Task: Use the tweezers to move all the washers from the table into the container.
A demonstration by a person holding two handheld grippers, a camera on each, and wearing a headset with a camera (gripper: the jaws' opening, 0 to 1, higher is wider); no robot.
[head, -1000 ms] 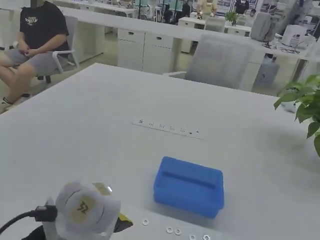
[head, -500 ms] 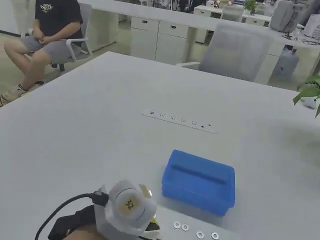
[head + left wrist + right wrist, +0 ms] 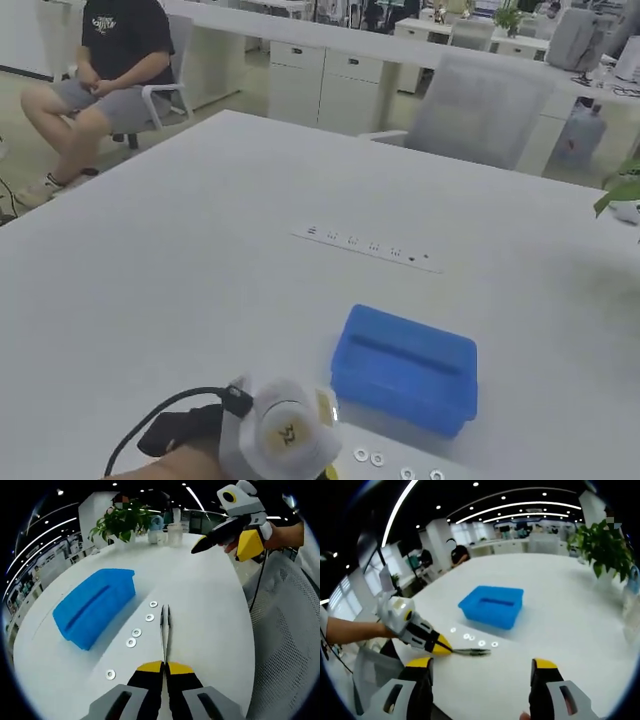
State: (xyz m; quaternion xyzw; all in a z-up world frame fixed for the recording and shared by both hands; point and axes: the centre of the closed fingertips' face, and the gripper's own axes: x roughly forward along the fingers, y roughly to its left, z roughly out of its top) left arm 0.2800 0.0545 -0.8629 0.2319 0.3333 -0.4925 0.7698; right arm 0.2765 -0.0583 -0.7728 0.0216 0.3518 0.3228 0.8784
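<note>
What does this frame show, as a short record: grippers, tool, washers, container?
left gripper: shut on the tweezers
right gripper: open, empty, held above the table
tweezers: tips close together, beside the end washer of the row, holding none
washers: five, in a loose row on the table
container: blue, beside the row of washers

Left gripper (image 3: 164, 666) low, jaws pinched on tweezers (image 3: 164, 630); right gripper (image 3: 481, 663) raised — jaws spread wide.

Seated person (image 3: 110, 60) far left; grey chair (image 3: 480, 110) behind table (image 3: 200, 250); socket strip (image 3: 365, 247) mid-table; plant (image 3: 122, 522) at table end.
</note>
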